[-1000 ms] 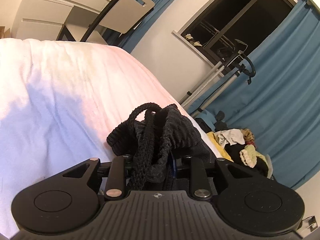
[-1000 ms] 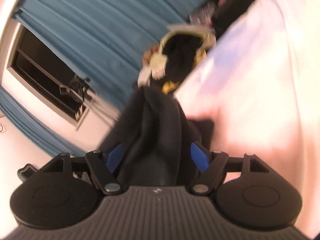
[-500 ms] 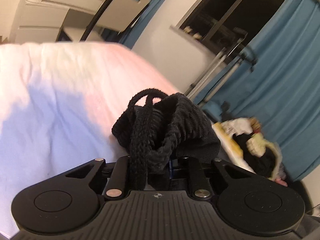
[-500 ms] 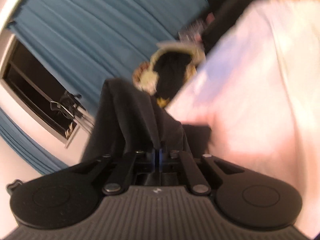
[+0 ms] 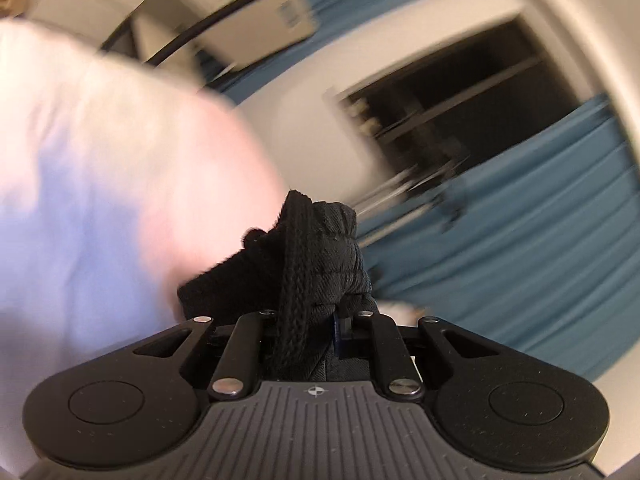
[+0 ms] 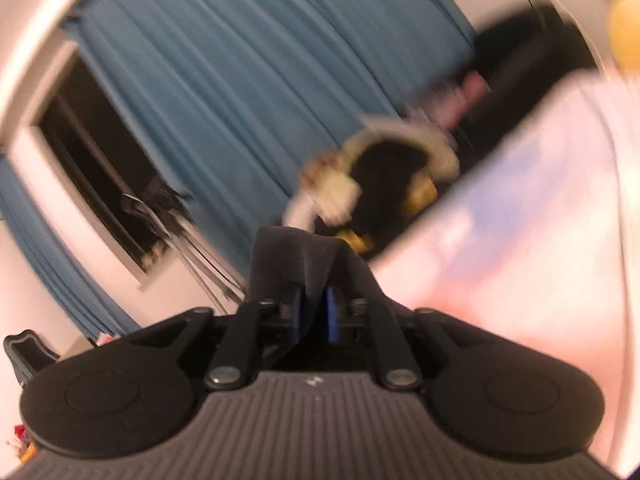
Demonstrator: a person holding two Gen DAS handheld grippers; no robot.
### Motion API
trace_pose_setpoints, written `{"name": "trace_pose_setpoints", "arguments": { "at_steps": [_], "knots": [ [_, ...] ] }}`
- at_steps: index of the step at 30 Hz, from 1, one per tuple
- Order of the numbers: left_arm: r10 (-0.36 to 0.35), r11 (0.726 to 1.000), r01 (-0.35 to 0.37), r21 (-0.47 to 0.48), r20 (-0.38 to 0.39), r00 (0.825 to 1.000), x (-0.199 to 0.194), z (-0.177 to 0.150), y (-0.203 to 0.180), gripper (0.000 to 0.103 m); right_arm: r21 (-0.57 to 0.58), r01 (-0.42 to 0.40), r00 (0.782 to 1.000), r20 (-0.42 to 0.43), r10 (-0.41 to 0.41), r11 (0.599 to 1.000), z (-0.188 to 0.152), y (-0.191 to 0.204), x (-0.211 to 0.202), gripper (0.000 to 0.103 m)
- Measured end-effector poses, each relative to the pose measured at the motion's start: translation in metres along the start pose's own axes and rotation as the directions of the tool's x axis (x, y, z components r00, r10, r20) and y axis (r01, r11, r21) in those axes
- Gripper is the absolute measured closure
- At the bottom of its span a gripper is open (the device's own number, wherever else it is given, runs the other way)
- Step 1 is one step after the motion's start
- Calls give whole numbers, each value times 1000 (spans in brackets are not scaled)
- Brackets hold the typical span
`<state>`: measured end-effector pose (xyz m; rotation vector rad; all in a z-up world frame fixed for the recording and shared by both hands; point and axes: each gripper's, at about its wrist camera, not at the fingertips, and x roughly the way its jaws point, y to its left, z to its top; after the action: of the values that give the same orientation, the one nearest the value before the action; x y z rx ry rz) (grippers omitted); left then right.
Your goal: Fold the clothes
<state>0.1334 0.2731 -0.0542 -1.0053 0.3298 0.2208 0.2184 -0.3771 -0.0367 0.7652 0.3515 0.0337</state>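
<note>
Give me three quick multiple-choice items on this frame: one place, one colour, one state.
1. Where is the pile of clothes?
A. beyond the bed's edge, before the curtain
B. on the desk
C. on the chair

2. The curtain is:
A. red
B. blue
C. white

3. The left gripper is:
A. wide open, empty
B. shut on black knit fabric
C. out of view

Answers: A, the right wrist view shows the pile past the white bed, before the curtain. B, blue folds. C is wrong and so is A: B, black knit fabric bunches between the nearly closed fingers.

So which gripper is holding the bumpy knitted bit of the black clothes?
The left gripper: chunky black ribbed knit cloth bunches there; the right gripper pinches smooth dark fabric.
</note>
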Motion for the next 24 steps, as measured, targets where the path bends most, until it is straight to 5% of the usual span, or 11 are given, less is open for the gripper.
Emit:
{"name": "trace_pose_setpoints", "arguments": {
  "at_steps": [4,7,10,12,17,24],
  "knots": [
    [67,994,-66,86,0,998,7,-12,-8,85,86,40,999,-15,-38,996,-10,-33,-4,38],
    [92,986,-94,137,20,996,1,-16,-14,82,189,22,997,62,-34,982,1,-50,-26,32],
    [114,990,-115,83,15,993,-6,-19,-9,71,246,93,989,84,-117,965,6,-63,-43,32],
    [118,991,-118,62,3,993,-9,-21,-7,59,305,125,991,5,-132,944,-2,-81,-37,32],
    [148,984,-145,102,-17,989,-10,-28,-14,58,445,200,965,-244,-96,873,-38,-116,2,44],
    [158,983,-153,102,-37,987,-6,-33,-16,58,424,177,953,-299,-47,888,-51,-106,29,48]
  ]
}}
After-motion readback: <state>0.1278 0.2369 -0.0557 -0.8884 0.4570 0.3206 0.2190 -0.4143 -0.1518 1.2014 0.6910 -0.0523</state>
